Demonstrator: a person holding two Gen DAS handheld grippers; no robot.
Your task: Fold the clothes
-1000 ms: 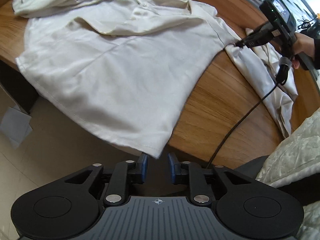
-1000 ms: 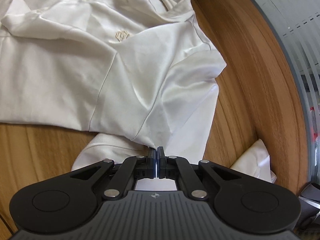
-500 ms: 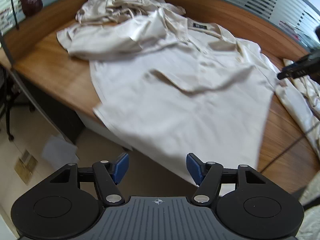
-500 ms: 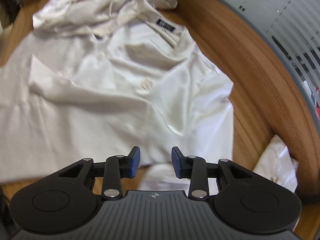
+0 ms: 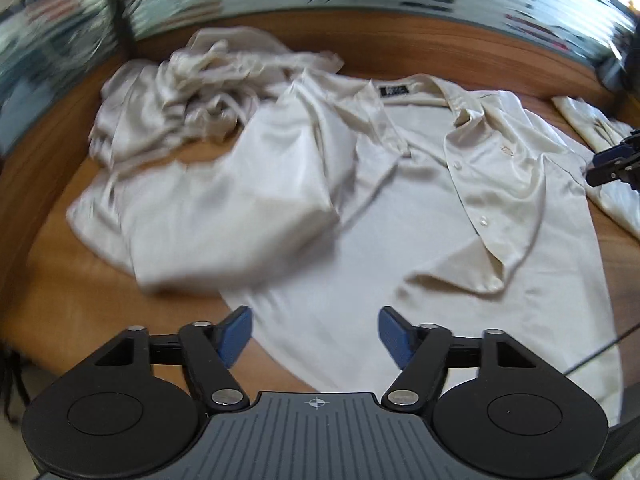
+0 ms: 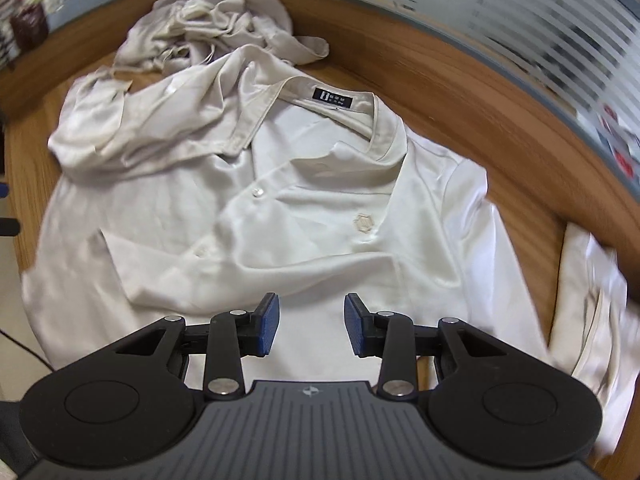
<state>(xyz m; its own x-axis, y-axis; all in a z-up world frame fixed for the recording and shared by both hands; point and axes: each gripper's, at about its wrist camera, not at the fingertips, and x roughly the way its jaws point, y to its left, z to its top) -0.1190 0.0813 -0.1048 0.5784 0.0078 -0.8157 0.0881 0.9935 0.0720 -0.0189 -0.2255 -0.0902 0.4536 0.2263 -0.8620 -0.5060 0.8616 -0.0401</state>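
Cream collared polo shirt (image 6: 328, 240) lies collar-far, hem-near, probably flat, under left gripper (image 5: 314, 332), jaws opening empty, and right gripper (image 6: 311, 322), parted empty.

Office, curved wooden desk (image 6: 460, 92), frosted striped glass partition (image 6: 520, 12)

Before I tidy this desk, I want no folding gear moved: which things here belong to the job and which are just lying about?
Job:
- spread shirt
- crumpled pile behind it
- folded cloth at the right
- left hand-held gripper, opening, nothing between its jaws
- right hand-held gripper, holding nothing

Lying about:
- desk
- striped glass
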